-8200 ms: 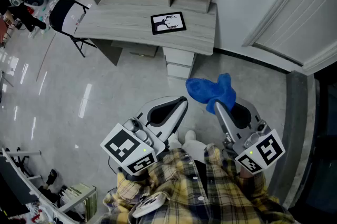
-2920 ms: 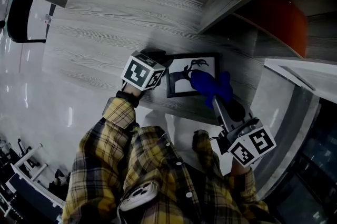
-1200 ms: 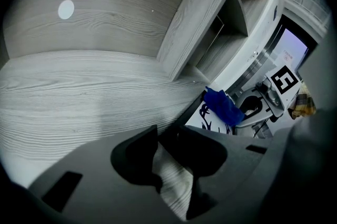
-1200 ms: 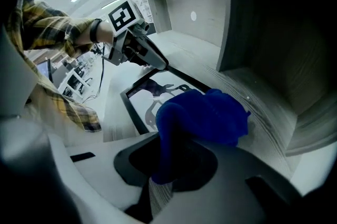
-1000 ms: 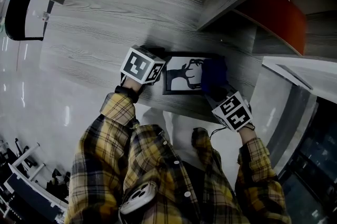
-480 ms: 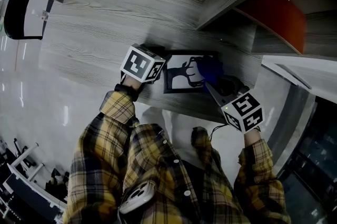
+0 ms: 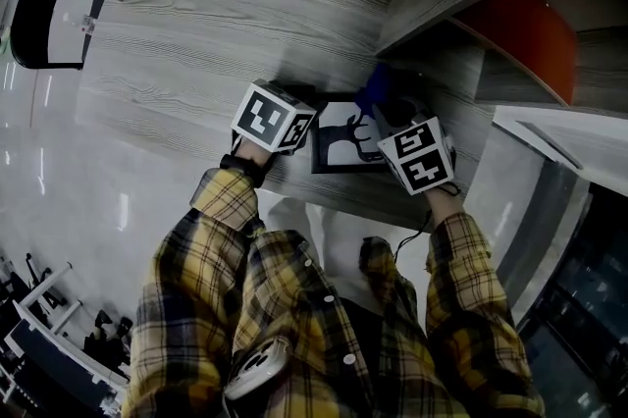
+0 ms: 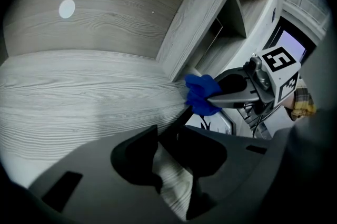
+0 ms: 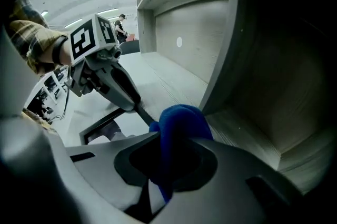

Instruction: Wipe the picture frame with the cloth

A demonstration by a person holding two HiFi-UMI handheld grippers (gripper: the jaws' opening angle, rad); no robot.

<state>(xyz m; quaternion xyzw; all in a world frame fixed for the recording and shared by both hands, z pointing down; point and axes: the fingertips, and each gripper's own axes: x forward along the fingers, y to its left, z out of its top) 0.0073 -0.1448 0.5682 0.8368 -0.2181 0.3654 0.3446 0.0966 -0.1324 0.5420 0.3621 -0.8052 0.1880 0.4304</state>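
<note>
The right tool (image 9: pixel 169 162) is clamped on the blue cloth (image 9: pixel 180 120), which presses on the far right corner of the picture frame (image 7: pixel 345 149). The left tool (image 8: pixel 176 181) has its jaws closed on the frame's left edge. The frame lies flat on the grey wood-grain counter (image 7: pixel 186 63).

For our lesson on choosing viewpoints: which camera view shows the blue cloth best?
The left gripper view: the blue cloth shows whole, clamped in the right gripper. The right gripper view has it close, partly hidden by the jaws. The head view shows only a dim edge beyond that gripper.
</note>
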